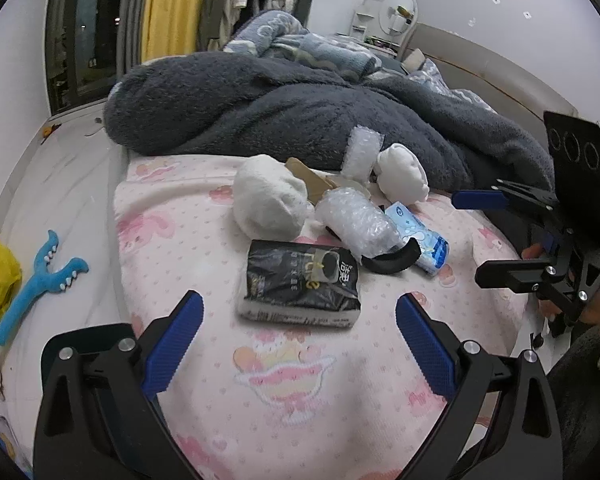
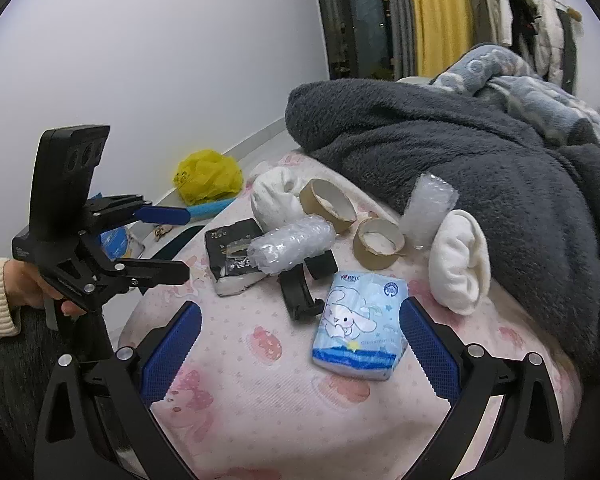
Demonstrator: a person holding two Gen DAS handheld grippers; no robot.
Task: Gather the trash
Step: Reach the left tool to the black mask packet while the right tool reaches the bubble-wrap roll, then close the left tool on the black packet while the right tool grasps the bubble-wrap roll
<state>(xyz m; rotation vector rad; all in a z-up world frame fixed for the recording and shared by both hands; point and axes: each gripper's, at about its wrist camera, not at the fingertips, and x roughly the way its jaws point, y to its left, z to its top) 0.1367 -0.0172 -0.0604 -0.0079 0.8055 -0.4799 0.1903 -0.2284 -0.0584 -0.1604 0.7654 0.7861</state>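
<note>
Trash lies on a pink bed sheet [image 1: 300, 400]. A black tissue pack [image 1: 300, 284] [image 2: 230, 256] sits just ahead of my open, empty left gripper [image 1: 300, 340]. A blue cartoon tissue pack [image 2: 358, 334] [image 1: 418, 242] lies between the fingers of my open right gripper [image 2: 300, 344]. Behind them are a bubble-wrap roll [image 1: 356, 220] [image 2: 292, 248], a second bubble-wrap piece [image 2: 430, 210], two cardboard tape cores [image 2: 328, 204] [image 2: 378, 248], a black curved plastic piece [image 2: 300, 292] and two white cloth wads [image 1: 268, 198] [image 2: 460, 266]. Each gripper shows in the other's view: the right [image 1: 484, 236], the left [image 2: 176, 240].
A dark grey fleece blanket [image 1: 280, 108] is heaped behind the trash, with a blue blanket [image 1: 300, 40] beyond. A yellow plastic bag [image 2: 208, 176] and a blue toy [image 1: 40, 280] lie on the floor left of the bed. Curtains and hung clothes stand at the back.
</note>
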